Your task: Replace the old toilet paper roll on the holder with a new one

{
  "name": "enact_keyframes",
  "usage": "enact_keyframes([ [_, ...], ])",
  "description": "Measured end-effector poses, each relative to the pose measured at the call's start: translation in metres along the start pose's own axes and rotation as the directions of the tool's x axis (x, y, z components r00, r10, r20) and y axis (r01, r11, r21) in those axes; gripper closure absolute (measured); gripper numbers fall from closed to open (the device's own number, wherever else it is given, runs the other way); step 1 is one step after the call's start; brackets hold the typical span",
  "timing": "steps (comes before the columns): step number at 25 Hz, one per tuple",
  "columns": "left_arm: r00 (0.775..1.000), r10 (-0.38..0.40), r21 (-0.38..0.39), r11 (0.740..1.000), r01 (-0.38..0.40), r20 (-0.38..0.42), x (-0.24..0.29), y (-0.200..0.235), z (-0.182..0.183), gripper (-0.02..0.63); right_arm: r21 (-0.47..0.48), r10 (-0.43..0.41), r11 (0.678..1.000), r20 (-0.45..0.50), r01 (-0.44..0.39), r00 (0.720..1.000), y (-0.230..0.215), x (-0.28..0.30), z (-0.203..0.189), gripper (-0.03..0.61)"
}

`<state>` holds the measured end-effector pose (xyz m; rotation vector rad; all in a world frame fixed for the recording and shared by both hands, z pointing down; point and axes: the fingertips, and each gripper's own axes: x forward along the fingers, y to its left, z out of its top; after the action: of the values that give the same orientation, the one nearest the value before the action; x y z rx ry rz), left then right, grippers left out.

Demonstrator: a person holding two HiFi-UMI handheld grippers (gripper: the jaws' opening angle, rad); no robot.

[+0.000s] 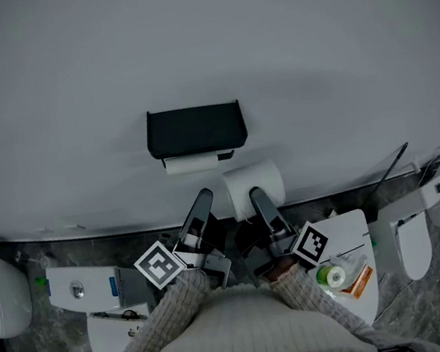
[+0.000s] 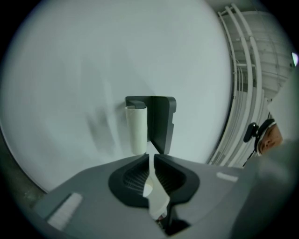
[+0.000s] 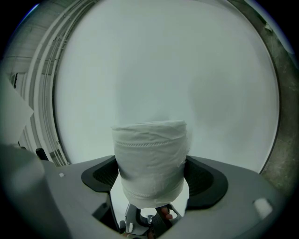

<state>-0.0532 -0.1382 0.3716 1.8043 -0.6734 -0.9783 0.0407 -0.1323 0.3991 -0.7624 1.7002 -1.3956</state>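
The new roll point(image 1: 253, 184), clamped in the right gripper point(image 1: 259, 199), best waits just below the holder point(image 1: 195, 129) while the left gripper point(image 2: 150, 158), jaws together, opens and squarely takes the thin old roll point(image 1: 191, 164) under the holder first.
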Motion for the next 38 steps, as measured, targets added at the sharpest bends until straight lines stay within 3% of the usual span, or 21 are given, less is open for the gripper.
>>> enact_keyframes([
  [4, 1.000, 0.013, -0.029, 1.000, -0.012, 0.024, 0.018, 0.012, 0.011, 0.547, 0.016, -0.013, 1.000, 0.004, 0.013, 1.000, -0.008, 0.010, 0.015, 0.146],
  [16, 0.995, 0.062, -0.010, 0.998, -0.061, 0.084, 0.034, 0.031, 0.037, 0.362, 0.043, -0.036, 0.998, 0.007, 0.035, 0.999, -0.025, 0.018, 0.020, 0.146],
  [22, 0.989, 0.071, -0.037, 0.997, -0.067, 0.132, 0.047, 0.041, 0.051, 0.359, 0.041, -0.056, 0.998, 0.024, 0.054, 0.998, -0.033, 0.024, 0.031, 0.146],
  [31, 0.990, 0.047, -0.046, 0.998, -0.041, 0.136, 0.051, 0.037, 0.060, 0.360, 0.049, -0.054, 0.997, 0.041, 0.052, 0.998, -0.038, 0.026, 0.031, 0.146],
  [38, 0.989, 0.018, -0.044, 0.999, -0.012, 0.145, 0.051, 0.033, 0.064, 0.448, 0.032, -0.006, 0.999, 0.054, 0.005, 0.999, -0.031, 0.028, 0.037, 0.146],
])
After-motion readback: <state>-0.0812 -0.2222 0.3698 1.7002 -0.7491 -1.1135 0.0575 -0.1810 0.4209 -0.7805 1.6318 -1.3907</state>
